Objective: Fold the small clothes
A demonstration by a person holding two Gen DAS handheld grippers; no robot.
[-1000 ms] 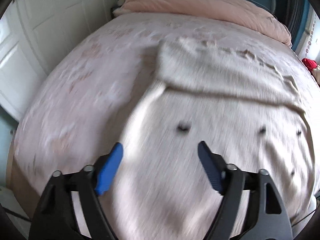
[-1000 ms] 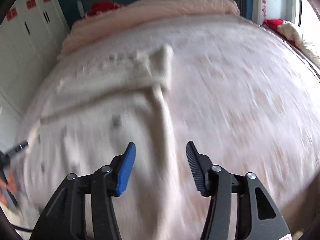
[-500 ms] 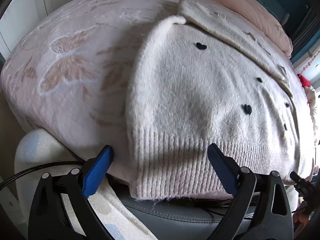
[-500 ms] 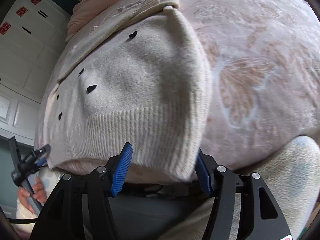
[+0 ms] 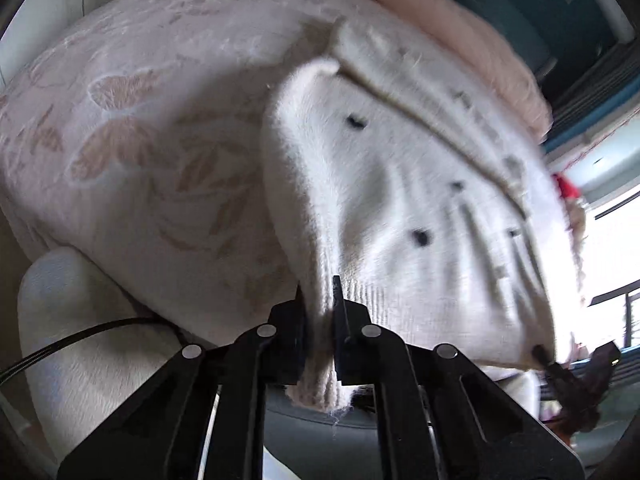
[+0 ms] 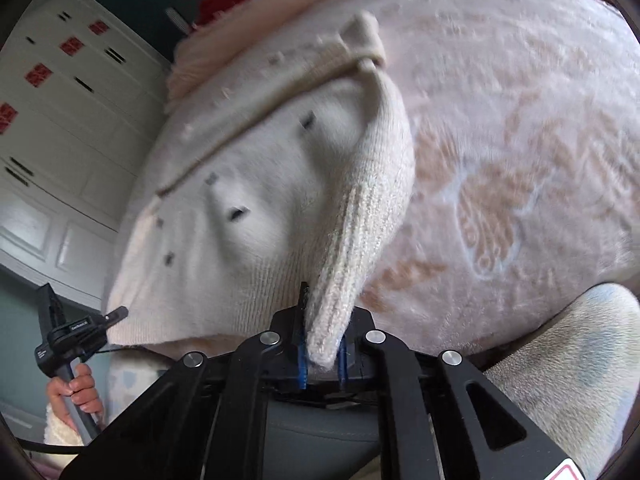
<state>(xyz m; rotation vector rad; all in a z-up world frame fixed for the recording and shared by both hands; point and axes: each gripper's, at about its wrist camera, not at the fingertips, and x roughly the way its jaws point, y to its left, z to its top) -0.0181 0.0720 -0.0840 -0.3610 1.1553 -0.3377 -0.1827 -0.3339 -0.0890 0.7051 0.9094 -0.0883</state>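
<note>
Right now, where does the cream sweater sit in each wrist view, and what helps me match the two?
Left wrist: sweater fills centre-right, hem corner pinched in the left claw.
Right wrist: sweater fills centre-left, opposite hem corner pinched in the right claw.
Shared landmark: the pink quilt beyond the sweater.

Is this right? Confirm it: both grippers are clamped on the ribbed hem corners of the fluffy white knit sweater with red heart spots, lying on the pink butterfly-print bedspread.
Not quite. The spots on the fluffy white knit sweater are black, not red, as the left wrist view shows. The rest holds: the left gripper and the right gripper have just closed on its ribbed hem corners, and it lies on the pink butterfly-print bedspread.
</note>
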